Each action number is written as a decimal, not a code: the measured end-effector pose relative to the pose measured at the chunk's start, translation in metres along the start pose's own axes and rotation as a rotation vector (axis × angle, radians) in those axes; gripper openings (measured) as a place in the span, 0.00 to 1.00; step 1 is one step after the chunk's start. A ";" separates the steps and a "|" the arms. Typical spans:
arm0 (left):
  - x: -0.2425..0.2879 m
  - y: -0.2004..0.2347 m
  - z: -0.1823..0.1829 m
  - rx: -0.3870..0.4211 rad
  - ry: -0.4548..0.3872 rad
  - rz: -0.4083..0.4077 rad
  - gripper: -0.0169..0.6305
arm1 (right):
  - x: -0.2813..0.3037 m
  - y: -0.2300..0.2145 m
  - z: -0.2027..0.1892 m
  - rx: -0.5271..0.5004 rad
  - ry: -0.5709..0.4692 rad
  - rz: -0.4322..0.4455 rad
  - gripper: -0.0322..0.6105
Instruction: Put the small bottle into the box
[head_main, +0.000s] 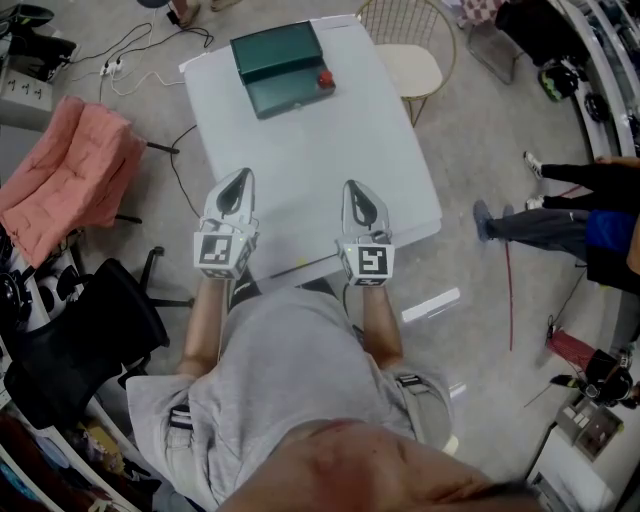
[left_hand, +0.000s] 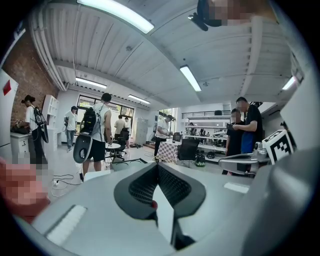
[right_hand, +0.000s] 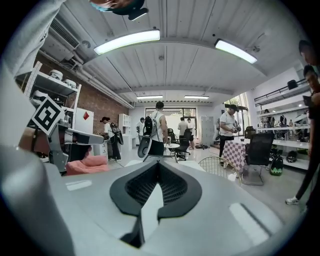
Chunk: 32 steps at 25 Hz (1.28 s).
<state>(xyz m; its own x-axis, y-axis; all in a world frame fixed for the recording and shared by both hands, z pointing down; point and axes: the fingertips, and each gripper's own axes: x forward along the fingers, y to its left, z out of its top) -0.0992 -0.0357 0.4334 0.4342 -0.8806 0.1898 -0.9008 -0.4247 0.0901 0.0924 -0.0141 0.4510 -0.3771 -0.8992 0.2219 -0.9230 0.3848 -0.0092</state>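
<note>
Okay, left gripper (head_main: 241, 181) and right gripper (head_main: 353, 189) are both pressed together, empty, over the white surface (head_main: 330, 150); the small bottle (head_main: 325, 80) sits at the green box's (head_main: 275, 62) edge.

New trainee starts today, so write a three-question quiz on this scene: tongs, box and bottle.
1. True or false: the left gripper and the right gripper both have their tongs shut, with nothing held.
2. The box on the table is: A dark green, B white, C pink?
3. In the head view, at which side of the box is the small bottle?

Key: 1 true. 2 A. 3 the right side, at the box's edge.
</note>
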 end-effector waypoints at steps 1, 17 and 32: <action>0.000 0.000 0.000 -0.001 0.001 0.000 0.04 | 0.000 0.000 0.000 0.002 0.000 -0.002 0.05; 0.004 -0.012 -0.007 -0.004 0.017 -0.027 0.04 | 0.004 0.000 0.004 0.010 -0.011 0.009 0.05; 0.007 -0.013 -0.008 -0.008 0.023 -0.040 0.04 | 0.008 -0.001 0.008 0.017 -0.013 0.005 0.05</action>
<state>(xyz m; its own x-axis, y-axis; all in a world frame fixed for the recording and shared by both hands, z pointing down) -0.0849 -0.0349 0.4412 0.4696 -0.8579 0.2086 -0.8829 -0.4576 0.1056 0.0898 -0.0233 0.4454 -0.3825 -0.9001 0.2088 -0.9222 0.3857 -0.0267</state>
